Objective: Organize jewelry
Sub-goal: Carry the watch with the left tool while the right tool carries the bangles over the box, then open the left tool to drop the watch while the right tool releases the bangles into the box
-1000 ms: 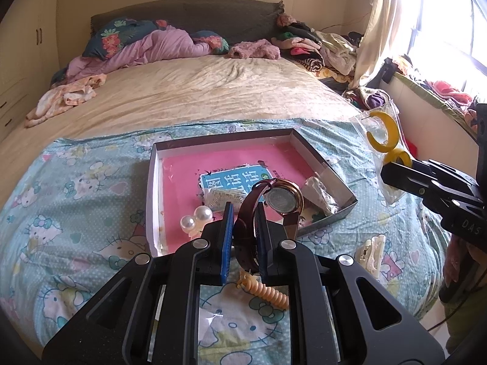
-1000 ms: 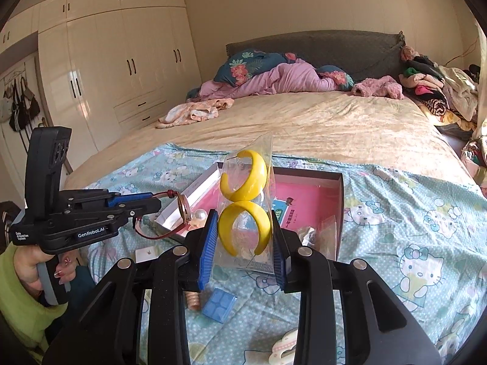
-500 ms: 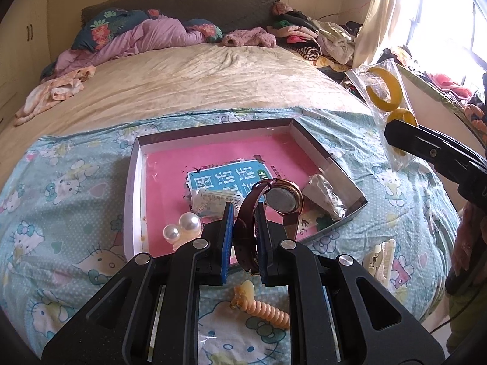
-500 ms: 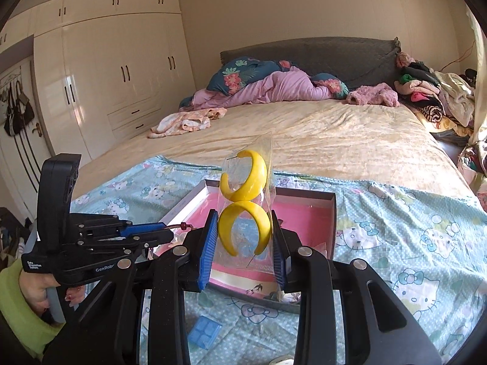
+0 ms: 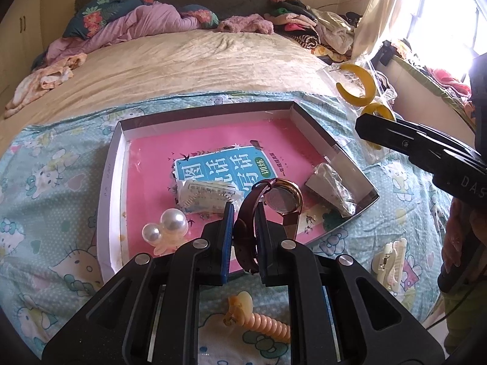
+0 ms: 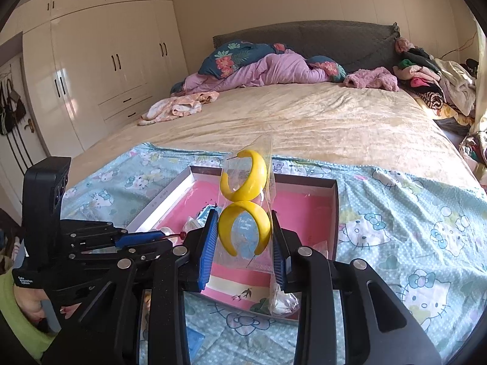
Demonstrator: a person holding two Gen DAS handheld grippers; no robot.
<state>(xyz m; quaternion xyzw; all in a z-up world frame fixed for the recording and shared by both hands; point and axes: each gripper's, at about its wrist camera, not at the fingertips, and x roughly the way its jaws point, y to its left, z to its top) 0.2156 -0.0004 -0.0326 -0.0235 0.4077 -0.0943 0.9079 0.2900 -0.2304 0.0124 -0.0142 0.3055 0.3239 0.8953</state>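
Left wrist: pinching watch [image 5: 275, 210] strap in left gripper [image 5: 244, 228] above box [image 5: 112, 182] near edge, right gripper [image 6: 245, 240] clamping earring bag [image 6: 246, 210] at 2 o'clock; advising lowering both toward bare pink floor at 12 o'clock, easing off near pearls [image 5: 166, 228].

The right claw [image 6: 245, 237] is closed on a clear bag [image 6: 254, 210] holding two yellow crescent earrings [image 6: 243, 179], one above the other, the bag standing upright above the open box [image 6: 333, 210] with a pink lining that lies on the Hello Kitty sheet [image 6: 411, 231] of the bed [image 6: 304, 118]. At lower left the left claw [image 6: 170, 237] reaches toward the box's near left side; its grip cannot be judged here. White wardrobes [image 6: 100, 70] line the left wall.
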